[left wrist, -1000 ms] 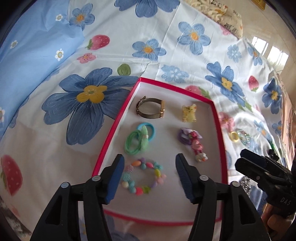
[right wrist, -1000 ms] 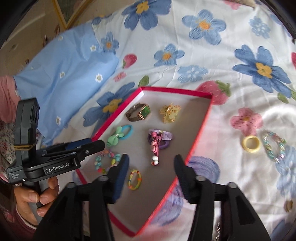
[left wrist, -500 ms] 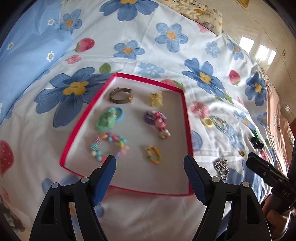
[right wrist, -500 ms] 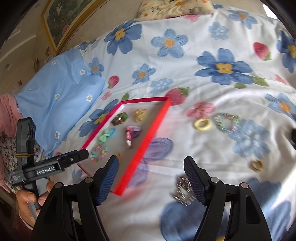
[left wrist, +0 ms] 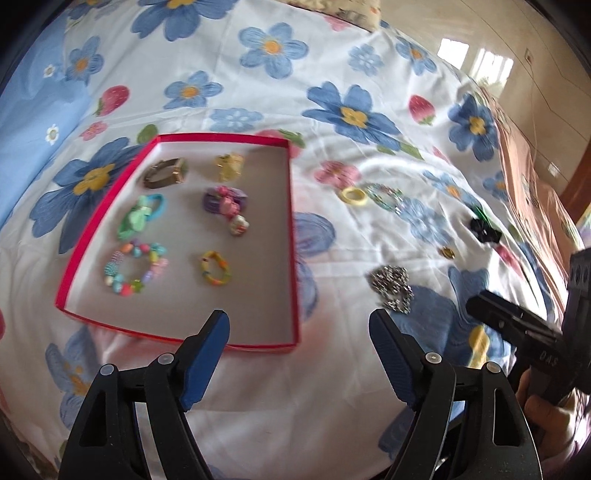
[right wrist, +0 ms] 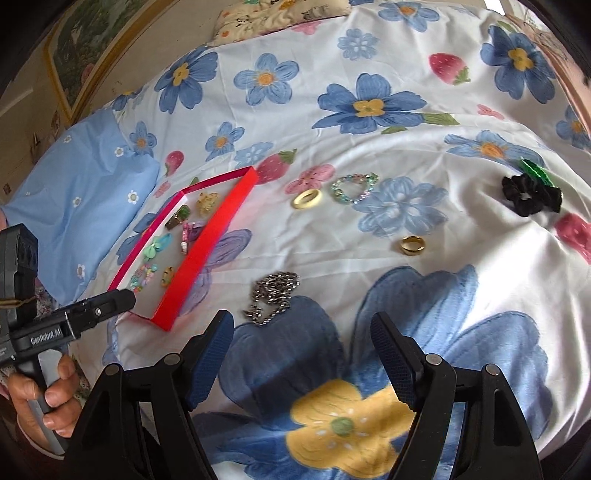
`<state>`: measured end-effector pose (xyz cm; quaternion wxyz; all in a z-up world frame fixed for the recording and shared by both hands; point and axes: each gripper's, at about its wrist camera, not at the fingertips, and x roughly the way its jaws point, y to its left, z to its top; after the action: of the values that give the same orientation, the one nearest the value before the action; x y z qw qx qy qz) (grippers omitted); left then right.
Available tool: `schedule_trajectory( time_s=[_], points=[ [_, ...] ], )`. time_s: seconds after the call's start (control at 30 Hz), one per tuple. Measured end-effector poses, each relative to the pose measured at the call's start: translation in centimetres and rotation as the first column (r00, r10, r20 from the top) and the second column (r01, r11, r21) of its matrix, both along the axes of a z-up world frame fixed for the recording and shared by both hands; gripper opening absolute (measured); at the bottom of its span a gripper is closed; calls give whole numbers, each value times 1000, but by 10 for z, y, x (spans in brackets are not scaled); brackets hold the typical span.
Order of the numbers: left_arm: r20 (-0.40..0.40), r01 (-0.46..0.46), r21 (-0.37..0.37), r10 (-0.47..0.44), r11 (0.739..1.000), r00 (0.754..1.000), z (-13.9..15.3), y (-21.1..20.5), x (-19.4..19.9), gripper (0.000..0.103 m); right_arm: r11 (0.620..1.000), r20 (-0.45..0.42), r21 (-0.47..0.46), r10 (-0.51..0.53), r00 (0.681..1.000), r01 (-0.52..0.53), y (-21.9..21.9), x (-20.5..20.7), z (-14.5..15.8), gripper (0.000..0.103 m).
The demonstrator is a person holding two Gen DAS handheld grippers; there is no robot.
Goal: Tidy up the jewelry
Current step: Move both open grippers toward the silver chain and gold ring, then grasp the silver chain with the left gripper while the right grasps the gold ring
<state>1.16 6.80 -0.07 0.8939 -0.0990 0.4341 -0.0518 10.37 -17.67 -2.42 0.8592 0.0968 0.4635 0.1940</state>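
A red-rimmed tray (left wrist: 291,236) lies on the flowered bedsheet and holds several pieces: a watch (left wrist: 164,173), a yellow clip, hair ties, a bead bracelet (left wrist: 135,271) and a small bead ring (left wrist: 215,267). The tray also shows in the right wrist view (right wrist: 201,254). Loose on the sheet lie a silver chain (right wrist: 271,297), a gold ring (right wrist: 413,244), a yellow ring (right wrist: 306,199), a green bead bracelet (right wrist: 352,188) and a black scrunchie (right wrist: 530,194). My left gripper (left wrist: 299,354) is open and empty above the tray's near right corner. My right gripper (right wrist: 301,356) is open and empty just short of the chain.
A blue pillow (right wrist: 74,195) lies left of the tray. A patterned cushion (right wrist: 280,11) sits at the bed's far end. The other gripper shows in each view, on the right in the left wrist view (left wrist: 517,325) and on the left in the right wrist view (right wrist: 74,317).
Both grippers have pulled back from over the tray and swung right. The small bead ring lies in the tray now, and the loose jewelry on the sheet has come into view.
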Motion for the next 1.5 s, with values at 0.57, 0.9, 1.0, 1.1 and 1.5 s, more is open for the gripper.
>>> schedule_trajectory(
  time_s=[0.57,0.9,1.0,1.1,1.5],
  points=[
    [-5,180,94,-180,979,984,-19,-70,59,78,996,22,-76,-43,999,44,-39,31,-3,78],
    [-61,215,119,-209,969,976,-43,-97,100,78,995,0,-95,-17,1000,17,-37,63,-15,57],
    [-77,227,120,-219,966,973,-52,-105,109,77,994,-11,-106,-13,1000,11,-34,71,-20,55],
    [-103,239,104,-229,965,968,-63,-109,117,73,991,-20,-136,-9,1000,6,-30,79,-27,52],
    [-63,295,89,-290,951,955,-71,-114,116,18,974,-24,-228,-12,1000,7,-22,87,-47,23]
  ],
)
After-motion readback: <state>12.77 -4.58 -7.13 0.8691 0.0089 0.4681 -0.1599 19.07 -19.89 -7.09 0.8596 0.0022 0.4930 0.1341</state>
